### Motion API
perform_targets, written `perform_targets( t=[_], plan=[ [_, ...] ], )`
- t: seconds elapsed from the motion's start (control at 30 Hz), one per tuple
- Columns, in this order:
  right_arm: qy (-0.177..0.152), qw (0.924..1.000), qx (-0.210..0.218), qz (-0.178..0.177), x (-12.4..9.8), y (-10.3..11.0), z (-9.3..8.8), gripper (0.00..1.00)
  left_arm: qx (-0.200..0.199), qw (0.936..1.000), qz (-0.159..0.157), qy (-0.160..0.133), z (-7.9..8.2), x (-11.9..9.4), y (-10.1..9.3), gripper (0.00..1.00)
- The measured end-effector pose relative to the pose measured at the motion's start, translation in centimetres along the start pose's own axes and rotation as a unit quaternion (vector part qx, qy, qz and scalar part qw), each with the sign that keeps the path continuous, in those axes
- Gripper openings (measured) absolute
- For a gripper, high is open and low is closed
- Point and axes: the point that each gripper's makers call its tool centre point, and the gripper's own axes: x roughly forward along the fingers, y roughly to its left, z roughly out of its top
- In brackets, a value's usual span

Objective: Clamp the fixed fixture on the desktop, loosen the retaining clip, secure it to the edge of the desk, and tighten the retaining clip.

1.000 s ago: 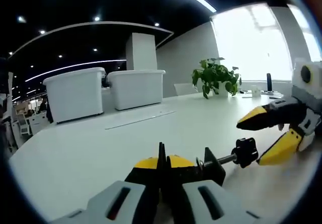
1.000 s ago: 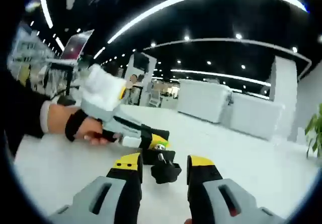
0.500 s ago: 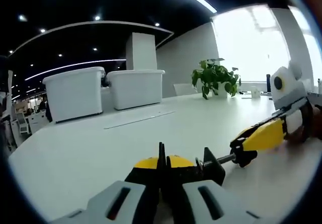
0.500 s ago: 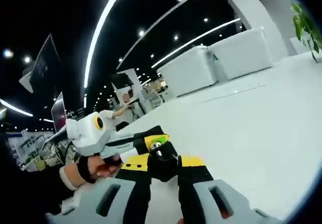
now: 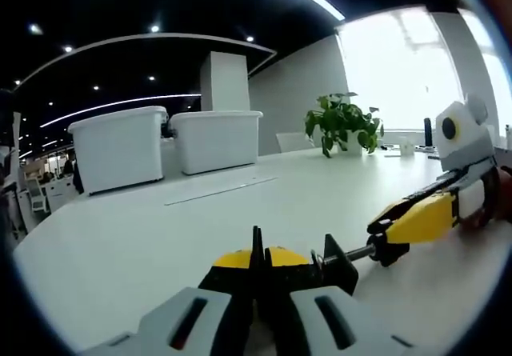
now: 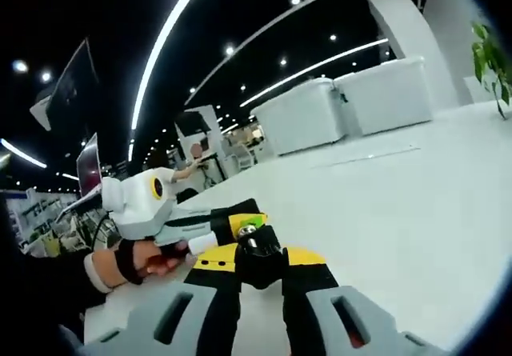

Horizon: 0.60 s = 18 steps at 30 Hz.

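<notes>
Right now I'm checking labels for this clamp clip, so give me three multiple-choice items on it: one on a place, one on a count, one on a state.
1. Where is the potted plant?
A. on the white desk, toward the window
B. on the floor
C. on top of a bin

2. How many white bins stand side by side at the far end of the desk?
A. one
B. two
C. four

3. What are the right tongs doing?
A. hanging open above the desk
B. shut on the clamp's black knob
C. gripping the plant

Answers: 1 A, its leaves rise from the desk by the bright window. 2 B, two lidded bins show together. 3 B, the yellow-tipped jaws close on the knob while the left tongs hold the clamp.
</notes>
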Motion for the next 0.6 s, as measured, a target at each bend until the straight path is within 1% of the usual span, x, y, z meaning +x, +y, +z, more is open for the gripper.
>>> perform_targets(
  t=[0.07,0.13,0.2,0.23,0.3,0.37,0.43,0.47,0.6],
  plan=[
    [-0.002,0.9997,-0.025,0.000,-0.1,0.1,0.0,0.17,0.001,1.0000,0.000,0.000,0.0,0.0,0.0,0.05],
    [-0.005,0.9974,-0.072,-0.003,-0.1,0.2,0.2,0.17,0.000,1.0000,0.000,0.000,0.0,0.1,0.0,0.05],
    [-0.006,0.9929,-0.119,-0.007,-0.1,0.4,0.2,0.17,0.000,1.0000,0.000,0.000,0.0,0.1,0.0,0.05],
    [-0.009,0.9876,-0.157,-0.008,-0.3,0.8,0.2,0.17,-0.001,1.0000,0.001,-0.001,0.0,0.1,0.0,0.05],
    [-0.013,0.9752,-0.220,-0.014,-0.5,1.4,0.1,0.17,-0.001,1.0000,0.002,-0.001,0.0,0.1,0.0,0.05],
    [-0.015,0.9625,-0.270,-0.018,-0.6,1.9,-0.1,0.17,-0.002,1.0000,0.003,-0.001,0.0,0.1,0.1,0.05],
    [-0.016,0.9508,-0.309,-0.021,-0.7,2.2,-0.2,0.17,-0.004,1.0000,0.004,-0.001,0.0,0.1,0.2,0.04],
    [-0.021,0.9389,-0.343,-0.021,-0.8,2.6,-0.2,0.17,-0.003,1.0000,0.004,-0.001,0.0,0.1,0.2,0.04],
    [-0.023,0.9063,-0.421,-0.026,-1.1,3.3,-0.6,0.18,-0.004,1.0000,0.004,-0.001,0.0,0.1,0.2,0.04]
  ],
)
